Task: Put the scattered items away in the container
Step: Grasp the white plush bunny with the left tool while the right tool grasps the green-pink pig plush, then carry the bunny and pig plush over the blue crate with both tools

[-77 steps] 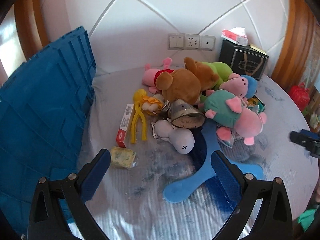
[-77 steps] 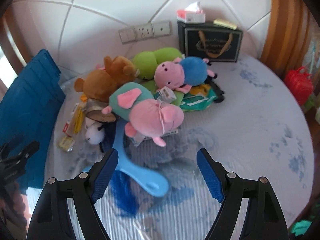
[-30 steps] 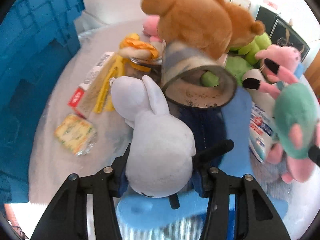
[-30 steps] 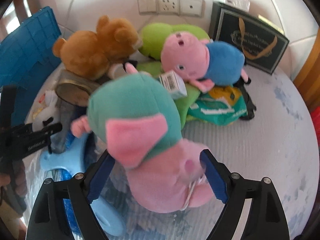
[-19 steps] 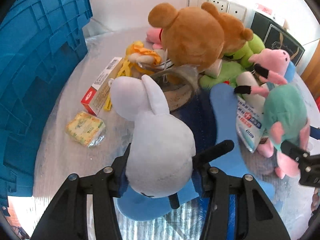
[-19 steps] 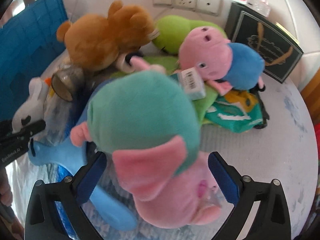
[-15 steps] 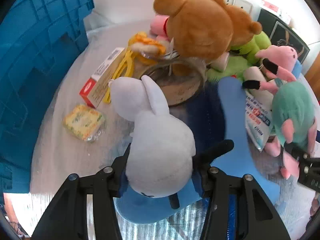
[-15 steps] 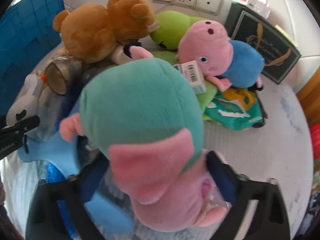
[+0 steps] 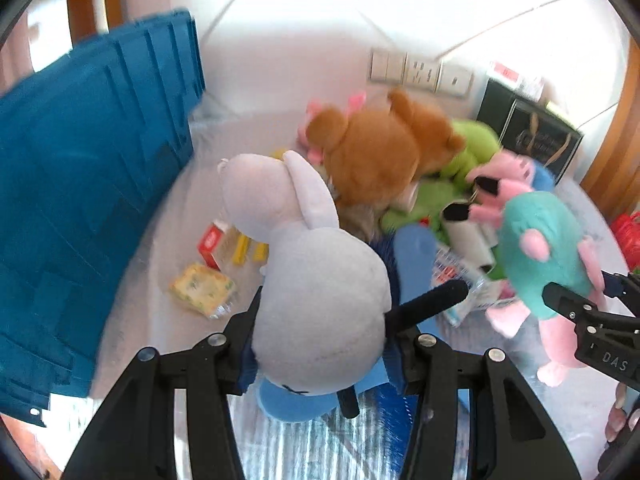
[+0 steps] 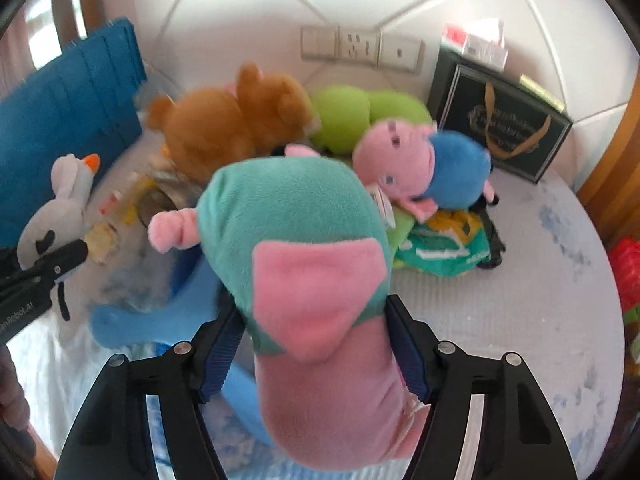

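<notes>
2 plush toys were clear of the bed: the left gripper point(image 9: 322, 354) pinched a grey rabbit plush point(image 9: 316, 280), and the right gripper point(image 10: 316, 350) was closing its pads onto a teal-and-pink pig plush point(image 10: 308, 280). The blue container point(image 9: 80, 184) stood at the left, well apart from both. Soft bodies could squeeze out and drop short of it, since each hung heavily forward. Motion blur smeared the remaining pile, and the container's opening was cut off.

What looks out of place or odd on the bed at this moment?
The blue crate stands tipped against the wall, not upright. The brown teddy bear lies atop a jumbled heap, over a metal tin on its side.
</notes>
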